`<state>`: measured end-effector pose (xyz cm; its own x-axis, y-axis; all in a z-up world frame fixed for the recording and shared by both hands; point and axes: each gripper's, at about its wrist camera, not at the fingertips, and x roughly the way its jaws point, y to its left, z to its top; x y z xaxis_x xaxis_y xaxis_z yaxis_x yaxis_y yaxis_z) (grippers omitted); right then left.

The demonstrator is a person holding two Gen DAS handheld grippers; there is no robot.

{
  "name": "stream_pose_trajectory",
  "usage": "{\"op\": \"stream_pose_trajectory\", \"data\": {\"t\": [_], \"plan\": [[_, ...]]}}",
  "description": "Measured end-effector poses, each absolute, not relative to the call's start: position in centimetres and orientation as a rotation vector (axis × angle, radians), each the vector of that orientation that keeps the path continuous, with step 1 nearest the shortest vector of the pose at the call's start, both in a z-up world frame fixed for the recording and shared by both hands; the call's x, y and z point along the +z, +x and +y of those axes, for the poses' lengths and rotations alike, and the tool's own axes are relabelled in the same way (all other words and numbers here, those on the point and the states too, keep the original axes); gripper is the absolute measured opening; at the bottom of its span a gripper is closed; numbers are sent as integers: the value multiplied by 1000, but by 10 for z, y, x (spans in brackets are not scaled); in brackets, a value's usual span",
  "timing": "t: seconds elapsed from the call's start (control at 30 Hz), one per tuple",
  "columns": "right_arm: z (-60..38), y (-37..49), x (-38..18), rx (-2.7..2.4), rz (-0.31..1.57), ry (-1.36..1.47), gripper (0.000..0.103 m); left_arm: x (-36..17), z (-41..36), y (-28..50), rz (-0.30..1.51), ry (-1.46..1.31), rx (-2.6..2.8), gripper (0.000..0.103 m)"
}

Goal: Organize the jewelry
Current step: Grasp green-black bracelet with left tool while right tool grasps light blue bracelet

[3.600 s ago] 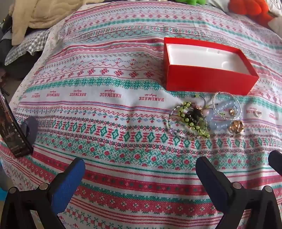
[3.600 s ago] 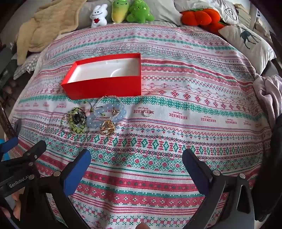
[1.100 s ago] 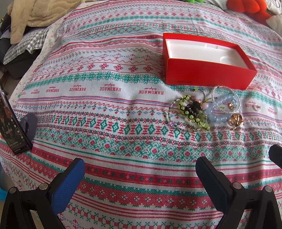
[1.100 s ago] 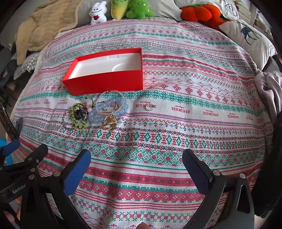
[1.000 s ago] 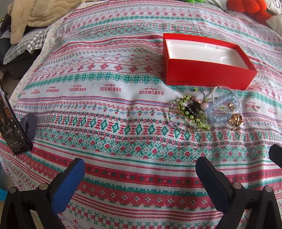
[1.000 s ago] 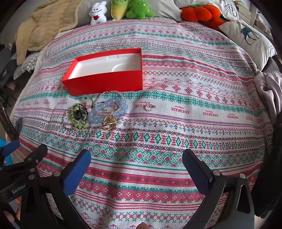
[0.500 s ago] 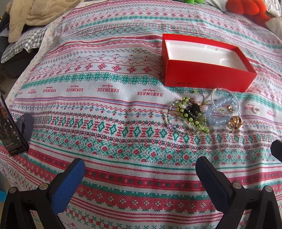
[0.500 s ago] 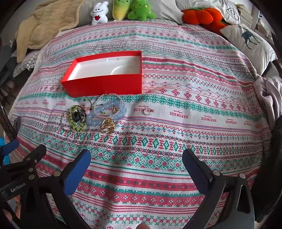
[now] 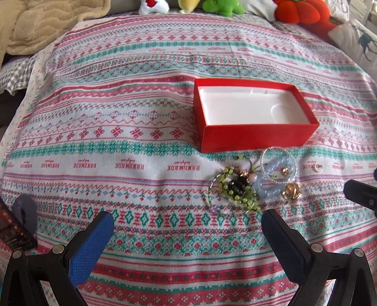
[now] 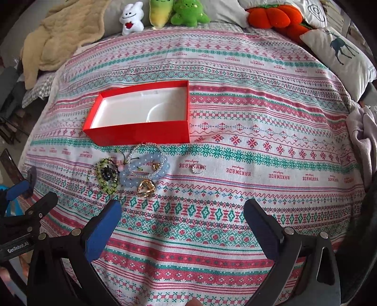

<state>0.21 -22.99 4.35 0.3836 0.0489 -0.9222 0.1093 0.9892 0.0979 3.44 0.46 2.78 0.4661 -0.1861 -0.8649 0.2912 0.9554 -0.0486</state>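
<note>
Jewelry (image 9: pixel 254 181) lies heaped just near of the red box (image 9: pixel 254 138) in the left view, ahead of the wide-open, empty left gripper (image 9: pixel 187 231). Right view: right gripper (image 10: pixel 182 220) spread wide, empty; ring (image 10: pixel 197 169) lies apart, right of the heap.

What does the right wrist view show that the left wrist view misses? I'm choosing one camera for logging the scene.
Only the right wrist view shows the whole white bunny plush, the grey garment at the bed's right edge and the full deer pillow. Only the left wrist view shows the dark patterned object at its lower left. Both show the empty red box, the green beaded bracelet, the pale blue bead bracelet, the gold piece, the small ring lying apart, and open grippers: left, right.
</note>
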Motion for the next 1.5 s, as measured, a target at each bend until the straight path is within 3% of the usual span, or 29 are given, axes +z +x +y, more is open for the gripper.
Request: {"op": "stream_pose_trajectory", "data": {"t": [0.43, 0.63, 0.87, 1.0, 1.1, 1.27, 1.37, 1.5], "plan": [[-225, 32, -13, 136, 1219, 213, 103, -25, -19, 42, 1052, 186, -579, 99], [-231, 43, -24, 139, 1253, 266, 102, -37, -25, 59, 1116, 145, -591, 79], [-237, 53, -30, 157, 1291, 345, 91, -33, -24, 75, 1162, -11, -626, 41], [-237, 60, -28, 161, 1287, 369, 85, -38, -28, 82, 1211, -79, -639, 31], [-240, 65, -30, 146, 1287, 398, 76, -46, -33, 87, 1246, -102, -604, 25], [-248, 68, -35, 113, 1292, 455, 45, -53, -32, 93, 1267, -138, -571, 13], [-251, 71, -38, 83, 1298, 475, 33, -54, -29, 95, 1273, -161, -558, 9], [-256, 70, -38, 67, 1304, 484, 25, -55, -30, 97, 1279, -167, -554, 8]]}}
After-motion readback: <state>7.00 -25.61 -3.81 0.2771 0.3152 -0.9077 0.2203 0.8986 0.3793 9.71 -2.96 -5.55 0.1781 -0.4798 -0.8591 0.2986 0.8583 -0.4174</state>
